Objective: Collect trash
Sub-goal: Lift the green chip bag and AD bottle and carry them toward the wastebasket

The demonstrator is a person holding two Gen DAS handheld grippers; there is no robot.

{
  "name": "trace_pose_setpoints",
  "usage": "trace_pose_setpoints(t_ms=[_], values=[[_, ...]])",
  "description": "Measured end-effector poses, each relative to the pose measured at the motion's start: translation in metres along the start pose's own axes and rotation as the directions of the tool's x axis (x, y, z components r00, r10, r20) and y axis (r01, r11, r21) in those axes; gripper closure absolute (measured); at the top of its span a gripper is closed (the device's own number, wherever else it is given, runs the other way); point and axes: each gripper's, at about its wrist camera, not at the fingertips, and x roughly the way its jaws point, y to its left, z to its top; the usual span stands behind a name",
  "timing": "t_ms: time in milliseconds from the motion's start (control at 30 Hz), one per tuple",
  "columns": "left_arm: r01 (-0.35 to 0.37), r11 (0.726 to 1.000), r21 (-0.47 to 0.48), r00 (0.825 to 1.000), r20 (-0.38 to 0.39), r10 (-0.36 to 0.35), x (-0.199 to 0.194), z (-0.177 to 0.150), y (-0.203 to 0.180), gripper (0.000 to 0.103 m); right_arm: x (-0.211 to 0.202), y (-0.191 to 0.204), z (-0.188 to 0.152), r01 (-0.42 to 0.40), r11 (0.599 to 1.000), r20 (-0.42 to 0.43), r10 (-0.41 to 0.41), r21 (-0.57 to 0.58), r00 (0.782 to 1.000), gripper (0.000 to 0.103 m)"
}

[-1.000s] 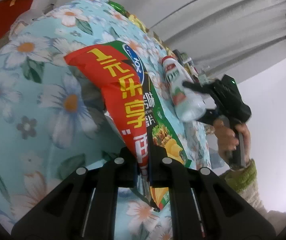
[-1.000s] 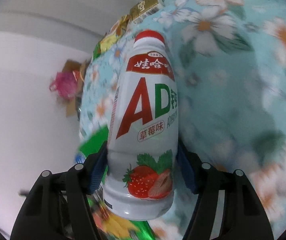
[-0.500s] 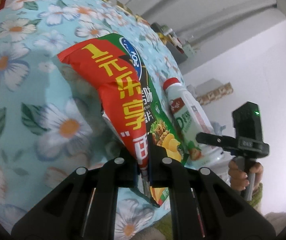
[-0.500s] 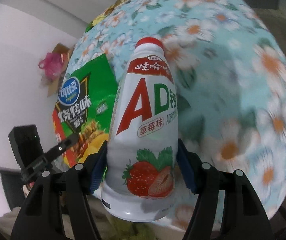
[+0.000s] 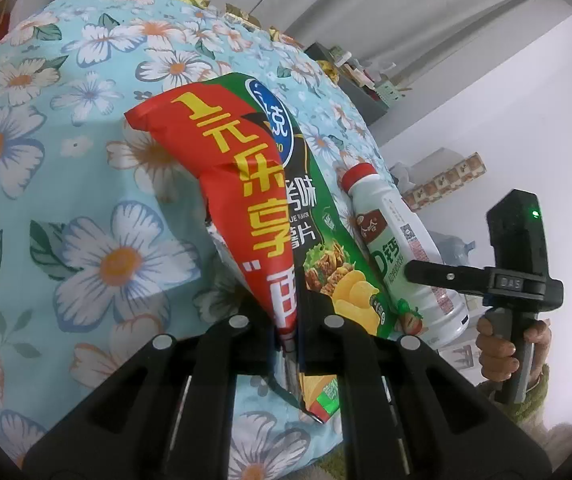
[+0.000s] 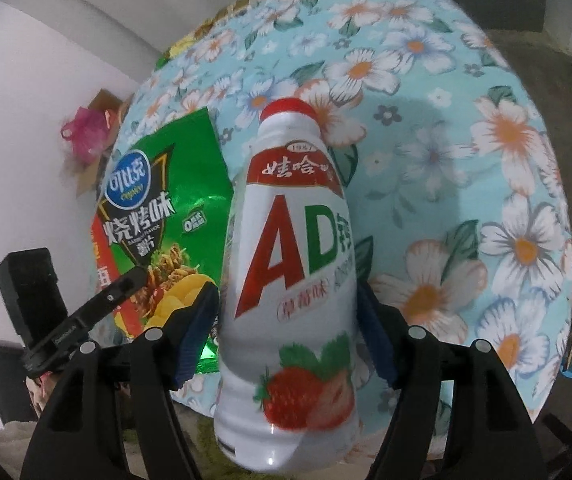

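Jaws: left gripper [image 5: 288, 332] clamps the chip bag [image 5: 245, 216]; right gripper [image 6: 288, 332] opening around the bottle [image 6: 292, 280] (capped).

The crinkled foil crisp bag [image 5: 245, 216] was green with a red band and yellow characters. The plastic drink bottle [image 6: 290, 280] was white, red-capped, strawberry-printed. The floral cloth [image 6: 446, 160] was pale blue with white daisies.

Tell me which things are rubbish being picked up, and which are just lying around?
Being collected: chip bag in the left gripper; milk bottle between the right gripper's opening jaws.

Lying about: flowered cloth, pink bag, cardboard box.
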Motion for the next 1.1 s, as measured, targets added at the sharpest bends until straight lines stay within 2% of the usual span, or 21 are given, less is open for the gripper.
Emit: trace_pose_setpoints(t_ms=[100,267,467,1100], values=[[0.0,1.0,0.002,1.0,0.001,0.0,0.001,0.001,0.0,0.098,0.01,-0.001,0.004,-0.006,1.0,-0.038,0.006,0.012,0.999,0.036],[0.007,1.0,0.011,1.0,0.005,-0.007,-0.005,-0.003,-0.001,0.097,0.017,0.005,0.011,0.019,1.0,-0.044,-0.019,0.0,0.999,0.036],[0.014,1.0,0.014,1.0,0.006,-0.014,-0.006,-0.004,-0.001,0.097,0.017,0.011,0.01,0.097,0.994,-0.016,-0.098,-0.043,0.995,0.036],[0.014,1.0,0.018,1.0,0.009,-0.014,-0.006,-0.003,-0.001,0.097,0.015,0.01,0.007,0.086,0.996,0.016,-0.086,-0.033,0.996,0.039]])
